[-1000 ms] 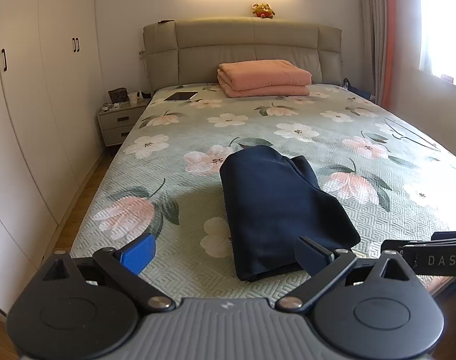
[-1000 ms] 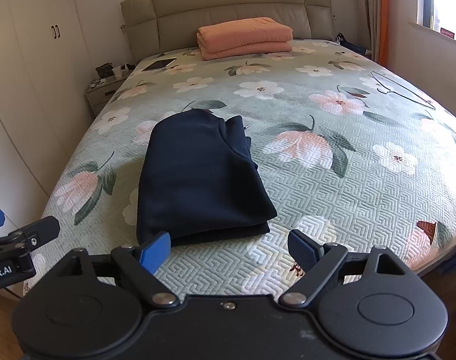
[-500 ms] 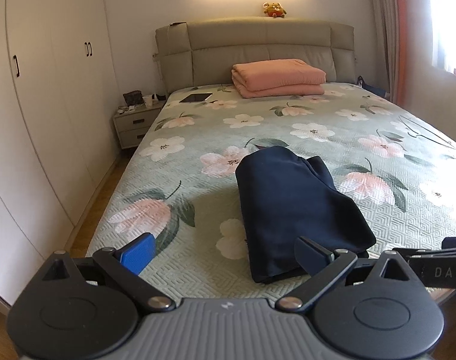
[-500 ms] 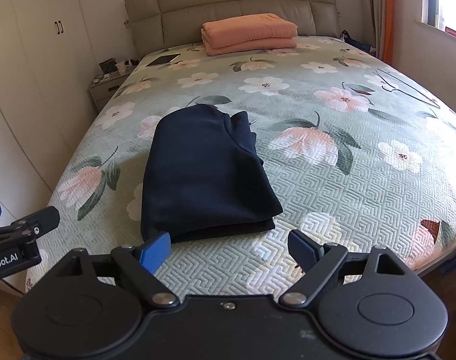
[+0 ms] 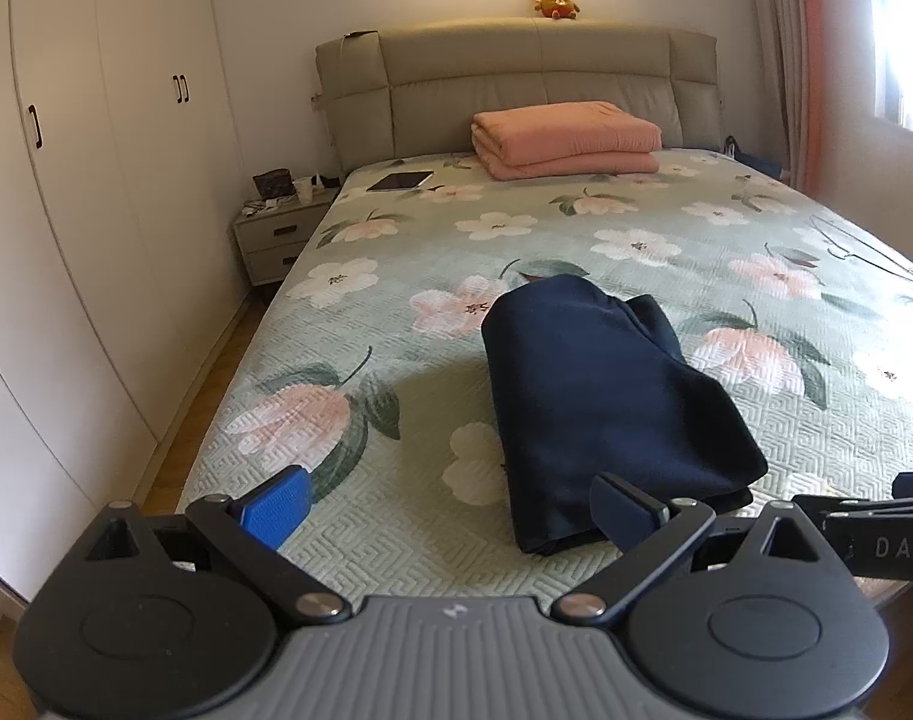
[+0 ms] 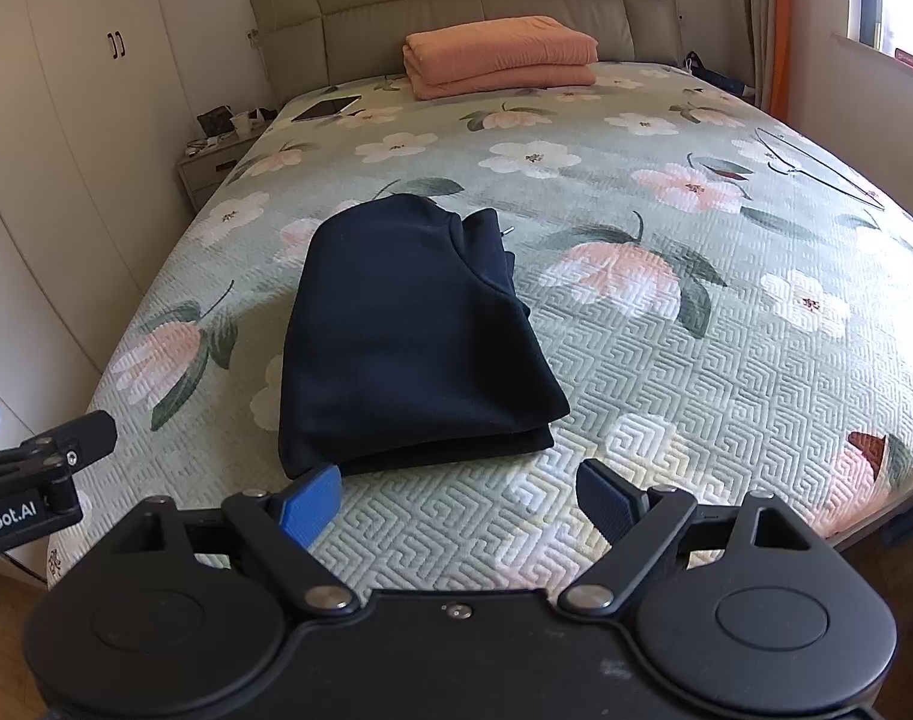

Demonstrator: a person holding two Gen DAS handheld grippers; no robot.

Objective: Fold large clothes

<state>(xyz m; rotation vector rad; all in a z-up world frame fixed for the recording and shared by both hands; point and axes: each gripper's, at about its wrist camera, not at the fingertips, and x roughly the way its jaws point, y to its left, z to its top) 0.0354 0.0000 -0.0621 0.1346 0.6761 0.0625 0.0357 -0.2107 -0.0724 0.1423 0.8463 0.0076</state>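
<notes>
The navy garment (image 6: pixel 408 330) lies folded in a compact stack near the bed's (image 6: pixel 726 360) foot edge. It looks finished; judged best left undisturbed, both tongs kept clear. It sits at 11 o'clock of the right gripper (image 6: pixel 459 498), 1 o'clock of the left gripper (image 5: pixel 450 507); both gape wide, empty.
</notes>
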